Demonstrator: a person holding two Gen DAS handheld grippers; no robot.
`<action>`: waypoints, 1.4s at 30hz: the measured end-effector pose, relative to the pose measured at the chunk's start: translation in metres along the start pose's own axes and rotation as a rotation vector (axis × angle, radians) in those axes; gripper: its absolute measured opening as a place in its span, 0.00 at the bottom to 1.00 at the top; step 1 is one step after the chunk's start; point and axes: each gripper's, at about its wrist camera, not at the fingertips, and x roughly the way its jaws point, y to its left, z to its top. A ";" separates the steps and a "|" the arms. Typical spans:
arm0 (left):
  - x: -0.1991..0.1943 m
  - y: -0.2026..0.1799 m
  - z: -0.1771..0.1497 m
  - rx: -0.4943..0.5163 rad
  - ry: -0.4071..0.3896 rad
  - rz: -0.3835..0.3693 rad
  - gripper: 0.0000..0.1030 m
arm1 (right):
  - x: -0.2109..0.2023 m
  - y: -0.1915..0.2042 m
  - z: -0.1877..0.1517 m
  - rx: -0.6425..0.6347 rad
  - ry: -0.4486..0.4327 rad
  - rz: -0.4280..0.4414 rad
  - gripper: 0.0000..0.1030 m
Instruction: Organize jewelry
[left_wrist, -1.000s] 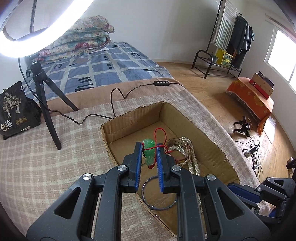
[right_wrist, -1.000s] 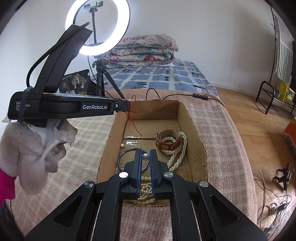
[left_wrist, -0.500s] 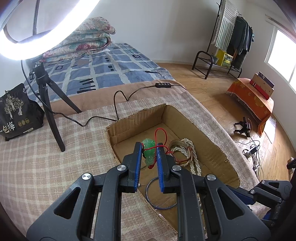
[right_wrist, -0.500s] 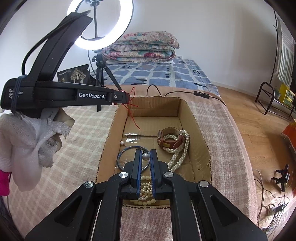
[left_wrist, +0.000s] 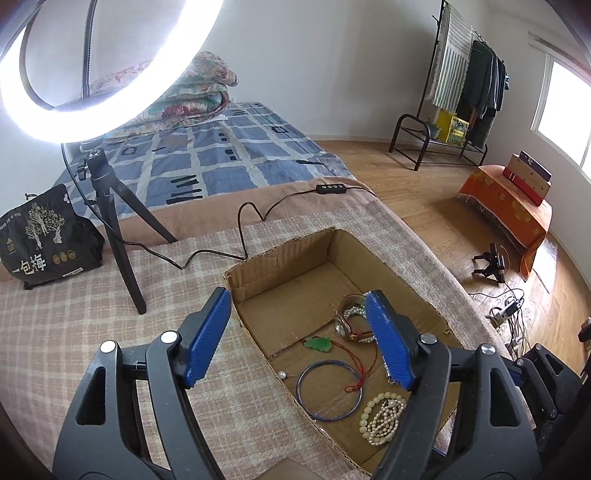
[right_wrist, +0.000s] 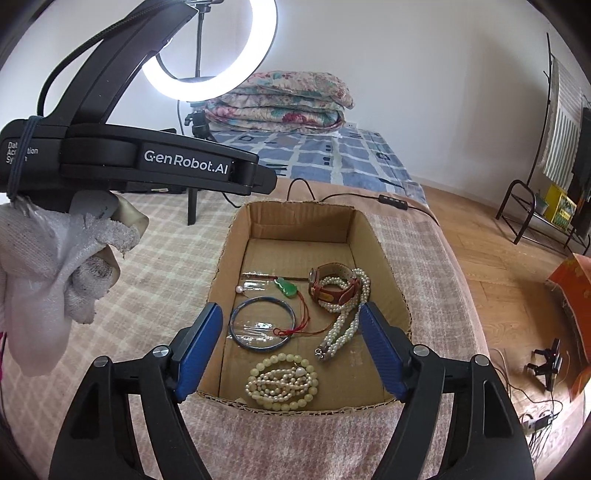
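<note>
A cardboard box (right_wrist: 236, 236) (left_wrist: 258, 269) sits on a checked blanket. Inside lie a green pendant on a red cord (right_wrist: 285, 287) (left_wrist: 318, 344), a blue bangle (right_wrist: 263, 328) (left_wrist: 329, 390), a small single pearl (right_wrist: 240, 290) (left_wrist: 282, 374), a red-strapped watch (right_wrist: 327, 288) (left_wrist: 345, 326), a long pearl strand (right_wrist: 341, 325) and a heap of cream beads (right_wrist: 282, 382) (left_wrist: 382, 413). My left gripper (left_wrist: 301, 338) is open and empty above the box's left part. My right gripper (right_wrist: 291, 349) is open and empty above the box's near end.
A ring light on a tripod (left_wrist: 110, 218) (right_wrist: 199, 122) stands left of the box, its cable (left_wrist: 251, 218) running across the blanket. A black snack bag (left_wrist: 44, 240) stands further left. The left gripper's body and gloved hand (right_wrist: 55, 258) show left in the right wrist view.
Both grippers have opened. The left one let go of the green pendant, which now lies in the box. The right one let go of the small pearl it held.
</note>
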 end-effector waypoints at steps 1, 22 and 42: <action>0.001 0.000 0.000 -0.001 -0.001 -0.001 0.75 | -0.001 0.001 0.000 -0.002 0.000 -0.006 0.74; -0.077 0.019 -0.001 0.004 -0.093 0.038 0.76 | -0.051 0.015 0.023 0.019 -0.067 -0.082 0.76; -0.234 0.049 -0.040 0.029 -0.257 0.083 0.94 | -0.129 0.056 0.035 0.047 -0.151 -0.246 0.79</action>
